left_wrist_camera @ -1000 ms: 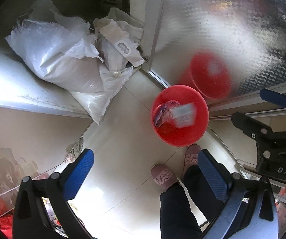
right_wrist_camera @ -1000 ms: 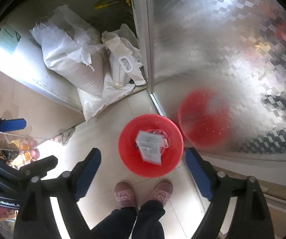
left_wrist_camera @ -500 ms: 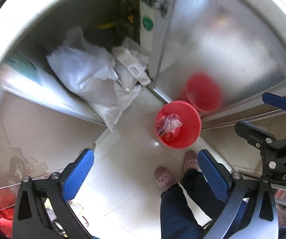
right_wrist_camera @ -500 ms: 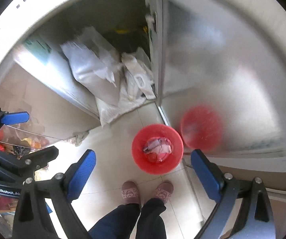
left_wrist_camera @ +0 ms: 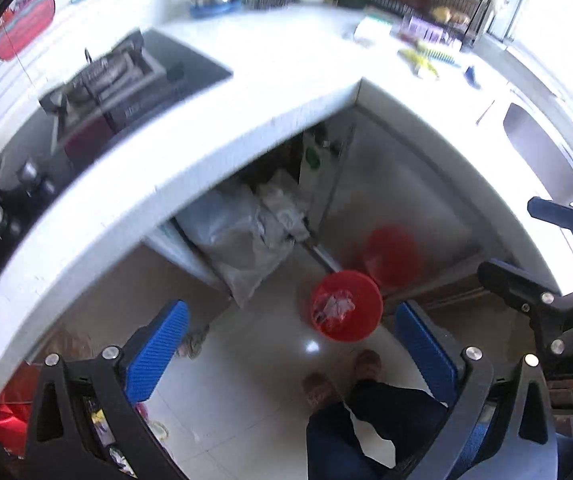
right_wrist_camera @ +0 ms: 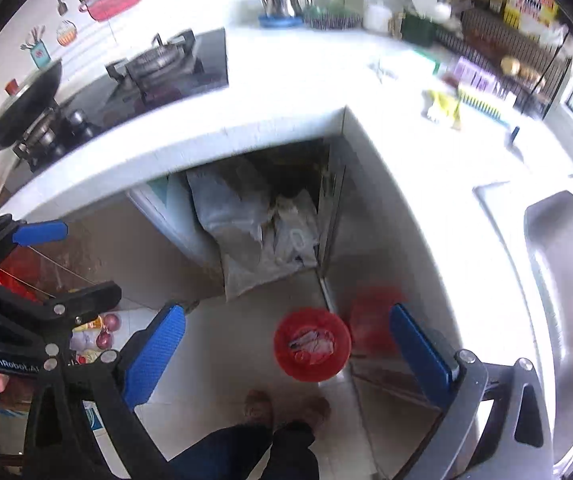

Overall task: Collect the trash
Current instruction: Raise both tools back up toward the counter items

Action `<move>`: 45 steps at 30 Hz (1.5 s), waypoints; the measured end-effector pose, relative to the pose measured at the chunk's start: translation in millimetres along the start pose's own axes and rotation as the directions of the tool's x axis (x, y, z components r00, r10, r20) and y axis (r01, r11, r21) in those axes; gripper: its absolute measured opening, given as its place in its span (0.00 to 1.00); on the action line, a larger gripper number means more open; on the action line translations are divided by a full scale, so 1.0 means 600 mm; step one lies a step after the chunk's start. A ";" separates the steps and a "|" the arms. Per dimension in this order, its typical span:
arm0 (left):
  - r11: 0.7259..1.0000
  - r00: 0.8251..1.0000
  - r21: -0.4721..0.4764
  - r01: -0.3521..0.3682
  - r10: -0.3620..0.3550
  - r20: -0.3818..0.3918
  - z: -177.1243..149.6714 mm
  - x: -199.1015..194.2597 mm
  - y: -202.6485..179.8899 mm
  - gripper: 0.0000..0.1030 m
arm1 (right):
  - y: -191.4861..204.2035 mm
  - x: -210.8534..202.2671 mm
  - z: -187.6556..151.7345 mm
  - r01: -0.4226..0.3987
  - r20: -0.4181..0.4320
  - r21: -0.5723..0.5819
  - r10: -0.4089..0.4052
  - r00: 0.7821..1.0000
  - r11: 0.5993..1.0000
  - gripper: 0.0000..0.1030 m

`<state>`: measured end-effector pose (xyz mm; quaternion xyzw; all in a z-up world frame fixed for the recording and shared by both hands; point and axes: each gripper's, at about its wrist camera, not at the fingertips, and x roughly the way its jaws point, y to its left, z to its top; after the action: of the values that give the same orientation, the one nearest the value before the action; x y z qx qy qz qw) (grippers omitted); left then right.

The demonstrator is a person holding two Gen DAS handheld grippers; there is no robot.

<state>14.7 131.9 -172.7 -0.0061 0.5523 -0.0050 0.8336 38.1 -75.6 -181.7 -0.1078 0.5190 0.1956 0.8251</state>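
Opening wide with nothing between its jaws, the right gripper (right_wrist_camera: 286,356) hangs above the red bin (right_wrist_camera: 312,344) of trash (right_wrist_camera: 312,345); the left gripper (left_wrist_camera: 290,348) gapes empty too.

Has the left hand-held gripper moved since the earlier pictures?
Yes. The left hand-held gripper rose away from the floor: the red bin looks smaller, and the countertop now shows.

One red bin (right_wrist_camera: 312,344) counted at six o'clock; two slippers (right_wrist_camera: 258,406); two grippers (right_wrist_camera: 286,356); one kettle (right_wrist_camera: 282,0).

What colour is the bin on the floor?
Red; the bin shows best in the left wrist view.
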 end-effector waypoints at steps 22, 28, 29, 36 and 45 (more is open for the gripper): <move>0.982 0.983 0.188 0.022 -0.056 0.175 0.150 -0.135 -0.104 1.00 | -0.075 -0.162 0.069 0.043 0.191 0.186 -0.079 0.978 0.982 0.99; 0.975 0.987 0.216 0.043 -0.074 0.140 0.214 -0.103 -0.155 1.00 | -0.137 -0.162 0.088 0.057 0.189 0.242 -0.105 0.976 0.969 0.99; 0.975 0.988 0.216 0.051 -0.081 0.132 0.225 -0.095 -0.162 1.00 | -0.149 -0.160 0.093 0.057 0.186 0.251 -0.106 0.977 0.966 0.99; 0.970 0.990 0.220 0.103 -0.120 0.067 0.330 -0.018 -0.218 1.00 | -0.239 -0.123 0.138 0.083 0.149 0.297 -0.132 0.980 0.951 0.99; 0.962 0.993 0.249 0.115 -0.117 -0.007 0.463 0.098 -0.291 1.00 | -0.367 -0.052 0.194 0.097 0.085 0.350 -0.135 0.987 0.932 0.99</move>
<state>293.2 -42.4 -115.9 0.0663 0.5425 -0.1233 0.8283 216.3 -236.3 -108.1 0.0187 0.4926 0.0581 0.8681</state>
